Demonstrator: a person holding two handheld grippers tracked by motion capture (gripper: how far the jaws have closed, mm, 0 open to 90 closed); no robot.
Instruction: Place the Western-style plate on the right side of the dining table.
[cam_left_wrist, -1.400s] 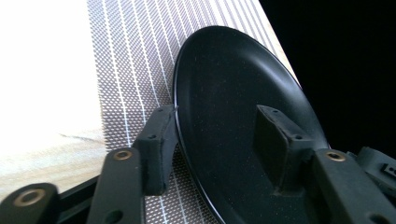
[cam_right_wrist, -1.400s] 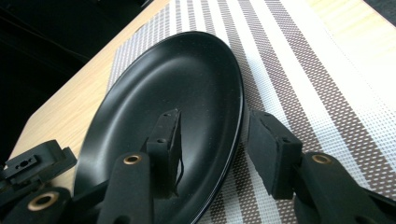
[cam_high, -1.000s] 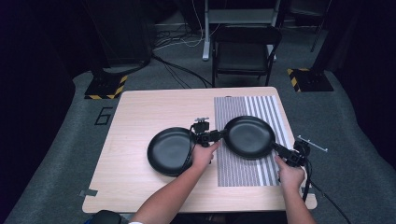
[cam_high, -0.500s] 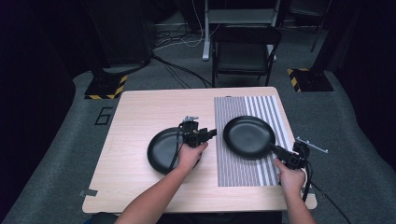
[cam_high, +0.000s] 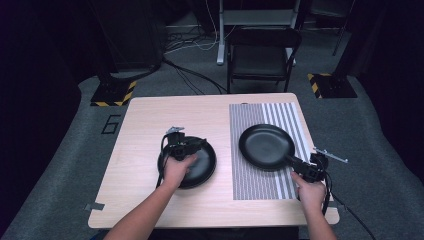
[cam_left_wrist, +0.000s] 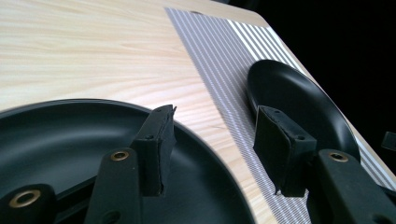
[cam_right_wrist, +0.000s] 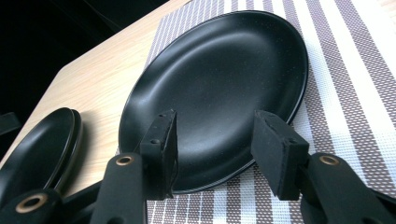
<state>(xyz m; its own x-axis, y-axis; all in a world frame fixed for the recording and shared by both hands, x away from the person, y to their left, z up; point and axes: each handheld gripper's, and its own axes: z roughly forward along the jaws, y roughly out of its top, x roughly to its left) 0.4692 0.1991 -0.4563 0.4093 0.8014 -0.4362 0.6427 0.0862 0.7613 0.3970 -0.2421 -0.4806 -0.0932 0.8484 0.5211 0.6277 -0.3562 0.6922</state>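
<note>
A striped placemat (cam_high: 267, 150) is lying on the right part of a light wooden table (cam_high: 145, 125), and everything here is placed against it. On the placemat a black plate (cam_high: 266, 146) is sitting, its rim toward the person hanging slightly past the mat's stripes in the right gripper view. Just off the placemat's left edge, on the bare wood, a second black plate (cam_high: 192, 162) is resting; in the right gripper view it is looking like two plates stacked, though I cannot tell for sure. The left gripper (cam_high: 187, 146) is hovering over this left plate, its jaws standing wide apart with nothing between them, one jaw above the plate and the other out toward the placemat. The right gripper (cam_high: 312, 167) is sitting at the placemat's right edge, beside the near right rim of the plate on the mat, its jaws also spread wide and holding nothing.
</note>
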